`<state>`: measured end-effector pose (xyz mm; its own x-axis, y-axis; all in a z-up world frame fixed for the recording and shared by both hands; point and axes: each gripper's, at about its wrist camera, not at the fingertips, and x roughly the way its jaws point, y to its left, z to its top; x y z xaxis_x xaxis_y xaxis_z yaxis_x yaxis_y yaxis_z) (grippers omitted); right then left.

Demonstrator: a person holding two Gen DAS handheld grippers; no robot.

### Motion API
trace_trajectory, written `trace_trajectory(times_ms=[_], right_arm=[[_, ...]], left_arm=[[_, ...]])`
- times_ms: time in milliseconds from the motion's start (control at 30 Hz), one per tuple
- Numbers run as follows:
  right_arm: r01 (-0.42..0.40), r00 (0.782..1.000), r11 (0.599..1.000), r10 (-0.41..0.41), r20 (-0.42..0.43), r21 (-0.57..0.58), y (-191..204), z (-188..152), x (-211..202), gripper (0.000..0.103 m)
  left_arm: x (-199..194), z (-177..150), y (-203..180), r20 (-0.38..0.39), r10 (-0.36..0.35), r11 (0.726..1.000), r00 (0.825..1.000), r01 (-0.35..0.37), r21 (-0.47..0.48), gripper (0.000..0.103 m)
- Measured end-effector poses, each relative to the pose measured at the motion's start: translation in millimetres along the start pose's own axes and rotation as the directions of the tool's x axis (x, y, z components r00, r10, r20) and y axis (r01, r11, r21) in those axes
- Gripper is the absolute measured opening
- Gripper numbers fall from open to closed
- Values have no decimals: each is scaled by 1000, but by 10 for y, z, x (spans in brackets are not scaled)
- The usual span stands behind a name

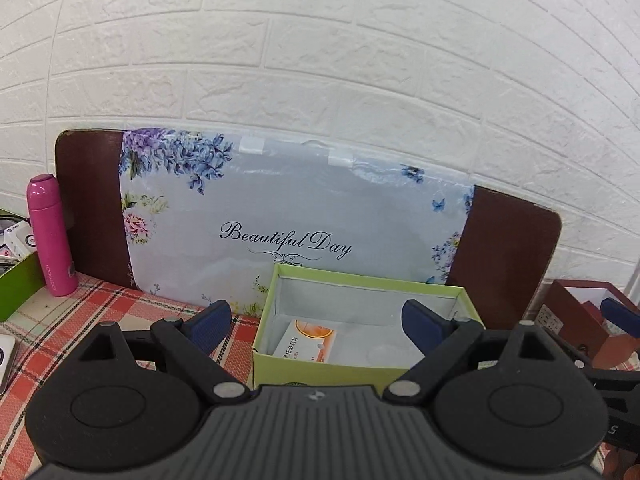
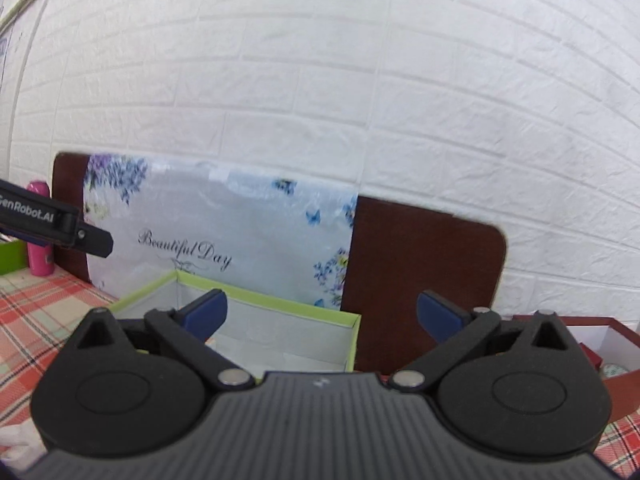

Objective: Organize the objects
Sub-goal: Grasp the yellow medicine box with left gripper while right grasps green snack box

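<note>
A light green open box (image 1: 360,372) stands on the checked tablecloth just ahead of my left gripper (image 1: 316,320). Inside it lies a white and orange medicine carton (image 1: 308,342) beside a clear round item (image 1: 384,354). The left gripper is open and holds nothing, its blue pads wide apart above the box's near wall. In the right wrist view the same green box (image 2: 352,340) sits ahead and to the left. My right gripper (image 2: 320,314) is open and empty above the box's right end. One finger of the left gripper (image 2: 90,240) shows at that view's left edge.
A brown board with a floral "Beautiful Day" sheet (image 1: 280,232) leans on the white brick wall behind the box. A pink bottle (image 1: 50,236) and a darker green box (image 1: 16,284) stand at the left. A dark red box (image 2: 600,340) stands at the right.
</note>
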<state>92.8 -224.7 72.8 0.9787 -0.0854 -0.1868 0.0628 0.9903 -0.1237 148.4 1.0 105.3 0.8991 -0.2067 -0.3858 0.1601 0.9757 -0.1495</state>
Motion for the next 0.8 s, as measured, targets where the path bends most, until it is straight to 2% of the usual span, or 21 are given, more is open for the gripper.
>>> trace_trajectory(times_ms=[233, 400, 533, 633, 800], right_arm=[[-43, 999, 997, 42, 19, 60, -123, -148, -906, 103], [-71, 993, 991, 82, -85, 118, -123, -572, -1307, 103], [-75, 971, 981, 113, -212, 181, -91, -1035, -1404, 103], [-58, 949, 980, 113, -295, 190, -26, -1307, -1392, 103], [-77, 926, 981, 136, -353, 176, 104, -1524, -1320, 103]], left_arm=[[-676, -367, -123, -14, -38, 999, 999, 38, 17, 95], [-919, -825, -189, -78, -64, 998, 995, 64, -6, 95], [-986, -1208, -191, -114, -51, 999, 992, 49, -19, 95], [-922, -1456, -184, -177, -40, 999, 983, 38, -19, 95], [-758, -1609, -261, -255, -41, 999, 966, 38, -19, 95]])
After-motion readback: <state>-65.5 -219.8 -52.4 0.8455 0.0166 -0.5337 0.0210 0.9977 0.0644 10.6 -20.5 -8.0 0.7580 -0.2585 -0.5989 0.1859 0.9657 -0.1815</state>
